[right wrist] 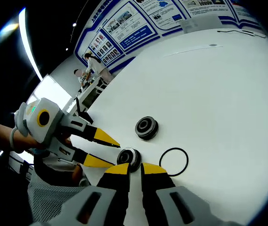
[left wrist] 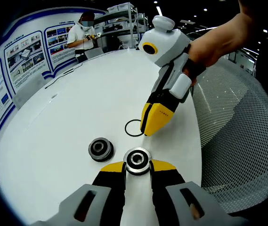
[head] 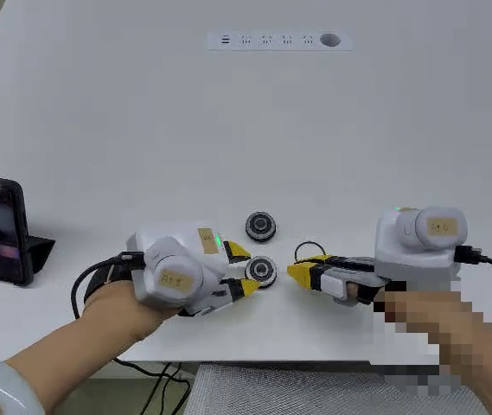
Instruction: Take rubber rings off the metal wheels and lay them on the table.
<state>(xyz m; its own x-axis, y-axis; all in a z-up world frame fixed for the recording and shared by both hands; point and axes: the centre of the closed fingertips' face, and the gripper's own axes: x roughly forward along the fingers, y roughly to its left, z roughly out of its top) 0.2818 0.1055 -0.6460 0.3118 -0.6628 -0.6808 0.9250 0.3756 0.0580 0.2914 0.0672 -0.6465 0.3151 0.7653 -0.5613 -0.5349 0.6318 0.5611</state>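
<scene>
I'm holding the left claw [head: 247, 269] open around the near metal wheel [left wrist: 137, 161], with its tips flanking the rim but not clearly clamping it. The right claw [right wrist: 136, 168] is sitting nearly shut and empty, just beside a rubber ring [right wrist: 174, 161] lying loose on the tabletop [head: 142, 130]. The far metal wheel [head: 261, 226] is lying apart, dark at the rim. I'm expecting the wheels to be heavy, hard and slick, so I'm planning to pinch across the rim. The ring looks thin, light and stretchy, best hooked at its edge.
</scene>
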